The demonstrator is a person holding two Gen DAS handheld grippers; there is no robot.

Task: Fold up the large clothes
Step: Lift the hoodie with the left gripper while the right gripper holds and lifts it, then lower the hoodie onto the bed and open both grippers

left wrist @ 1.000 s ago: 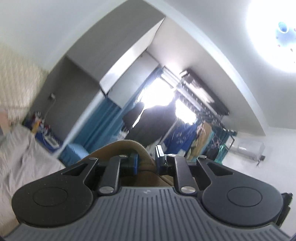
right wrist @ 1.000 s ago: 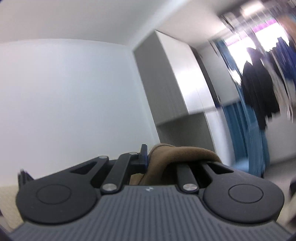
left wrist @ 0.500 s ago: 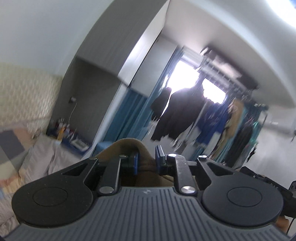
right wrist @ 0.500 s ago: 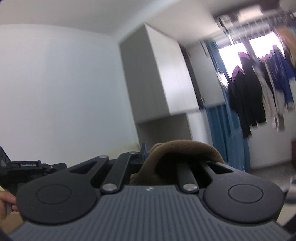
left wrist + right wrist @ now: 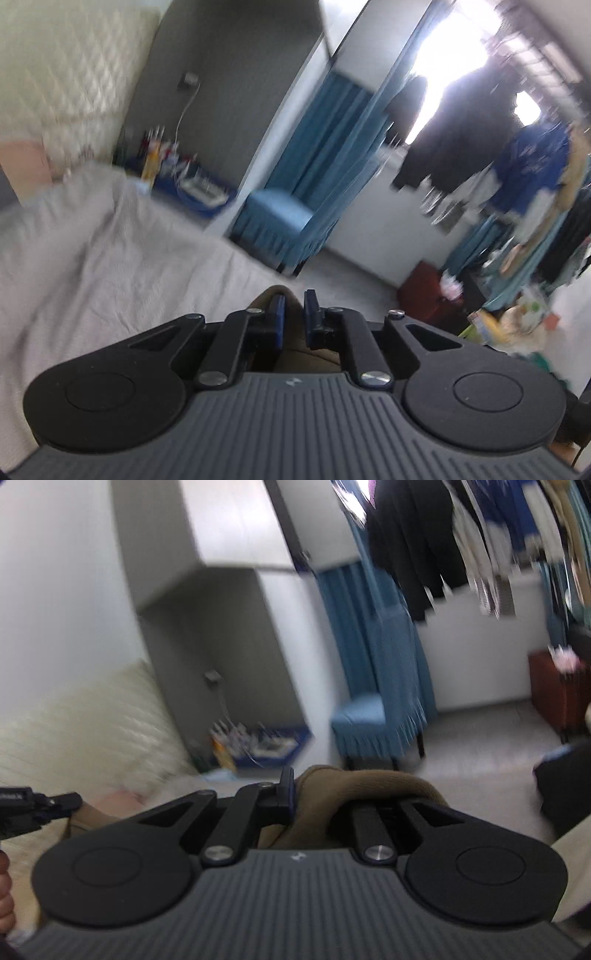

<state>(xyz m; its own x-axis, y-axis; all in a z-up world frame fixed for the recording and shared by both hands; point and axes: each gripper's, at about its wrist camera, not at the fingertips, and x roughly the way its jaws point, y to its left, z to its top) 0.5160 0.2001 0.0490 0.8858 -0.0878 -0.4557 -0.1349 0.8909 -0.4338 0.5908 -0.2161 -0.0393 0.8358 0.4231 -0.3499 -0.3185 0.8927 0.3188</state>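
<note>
While both point slightly downward over the grey bedspread point(image 5: 110, 266), left gripper point(image 5: 294, 308) and right gripper point(image 5: 325, 794) clamp brown garment point(image 5: 369, 786) folds.

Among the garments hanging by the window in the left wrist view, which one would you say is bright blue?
The blue top, hanging right of the black coat; a tan garment hangs further right, at the picture's edge.

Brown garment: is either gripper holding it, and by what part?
Both. The left gripper pinches a fold of the brown garment; the right gripper grips a bunched edge that drapes over its right finger. Which part of the garment cannot be told.
</note>
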